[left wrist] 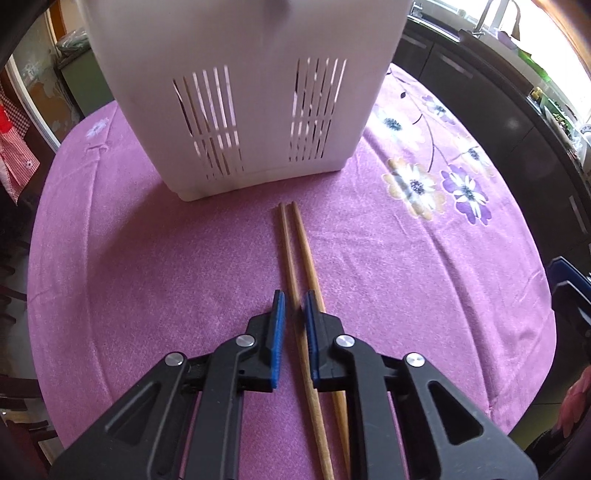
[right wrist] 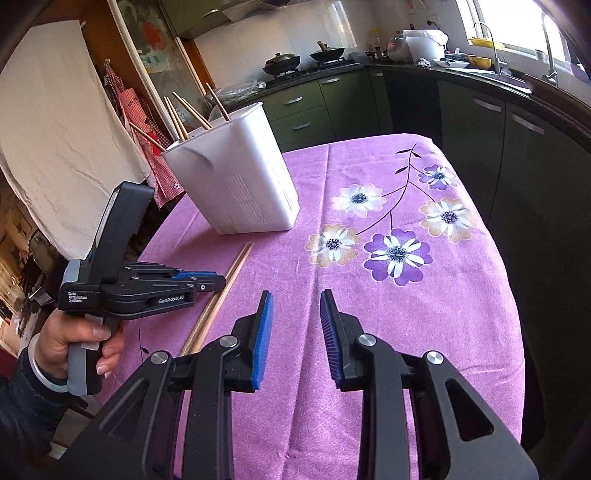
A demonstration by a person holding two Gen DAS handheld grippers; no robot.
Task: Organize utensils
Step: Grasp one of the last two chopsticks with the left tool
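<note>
The left gripper (left wrist: 293, 306) is low, its jaws a little way apart. The right gripper (right wrist: 295, 306) floats beside it, jaws wide apart.

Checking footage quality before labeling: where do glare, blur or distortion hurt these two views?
Left wrist view: window glare top right; the white utensil holder looms close, its top soft and cropped; fisheye curves the purple tablecloth. Right wrist view: window blown out, frame edges dark; chopsticks stay sharp.

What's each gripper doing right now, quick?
Left gripper: open, jaws straddling one chopstick on the table, not clamped.
Right gripper: open, empty.
</note>
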